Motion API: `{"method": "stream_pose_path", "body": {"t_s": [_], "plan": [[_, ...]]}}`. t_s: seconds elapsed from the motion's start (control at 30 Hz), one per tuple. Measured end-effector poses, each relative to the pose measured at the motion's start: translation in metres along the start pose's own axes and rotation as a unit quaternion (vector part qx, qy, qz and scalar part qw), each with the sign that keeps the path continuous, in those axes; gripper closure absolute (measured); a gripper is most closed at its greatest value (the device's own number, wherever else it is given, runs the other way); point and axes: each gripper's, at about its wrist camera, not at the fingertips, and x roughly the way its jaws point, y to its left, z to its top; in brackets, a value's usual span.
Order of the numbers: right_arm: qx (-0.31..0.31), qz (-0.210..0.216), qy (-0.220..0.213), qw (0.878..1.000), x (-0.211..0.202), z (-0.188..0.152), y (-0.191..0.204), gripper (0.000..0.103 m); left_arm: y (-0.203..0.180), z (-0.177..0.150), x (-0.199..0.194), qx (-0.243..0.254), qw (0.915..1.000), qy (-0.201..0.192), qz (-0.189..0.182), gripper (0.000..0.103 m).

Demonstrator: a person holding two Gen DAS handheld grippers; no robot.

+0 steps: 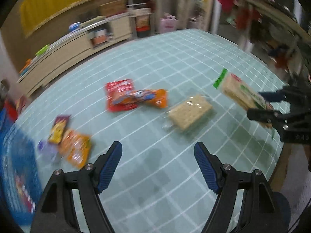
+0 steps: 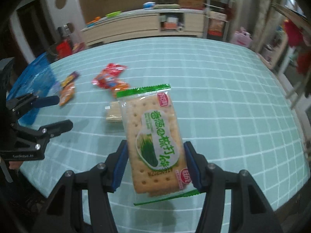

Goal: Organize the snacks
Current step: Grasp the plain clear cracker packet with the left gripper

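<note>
Right claw [image 2: 155, 165] clamps our green-edged soda cracker packet [image 2: 153, 141] above the table [image 2: 233, 101]; left claw [image 1: 157, 167] is apart, empty. We judge: carry it level toward the blue bag [image 2: 33, 85], pads on both long edges.

Dim, even indoor light. Both fisheye views bend the table [image 1: 175, 58] grid and darken at the corners. Motion blur smears the left wrist view (snacks and background alike); soft shadows lie on the cloth beneath the jaws.
</note>
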Motion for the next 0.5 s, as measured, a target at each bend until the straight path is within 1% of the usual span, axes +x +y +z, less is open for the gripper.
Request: {"method": "stream_pose_path", "body": {"t_s": [0.07,0.17,0.27,0.37,0.5], "plan": [[0.019,-0.014,0.002,1.0,0.004,0.0,-0.011,0.042,-0.008,0.009,0.012,0.018,0.9997,0.009,-0.017,0.028],[0.054,-0.017,0.002,0.998,0.012,0.002,-0.021,0.042,-0.024,0.021,0.031,0.055,0.9979,0.021,-0.027,0.028],[0.067,-0.013,0.002,0.998,0.017,0.002,-0.027,0.042,-0.034,0.028,0.043,0.086,0.9951,0.033,-0.035,0.028],[0.071,-0.01,0.003,0.997,0.022,0.002,-0.03,0.042,-0.04,0.038,0.061,0.112,0.9908,0.056,-0.052,0.028],[0.081,-0.009,0.003,0.997,0.026,0.001,-0.037,0.042,-0.042,0.047,0.074,0.126,0.9884,0.063,-0.057,0.028]]}}
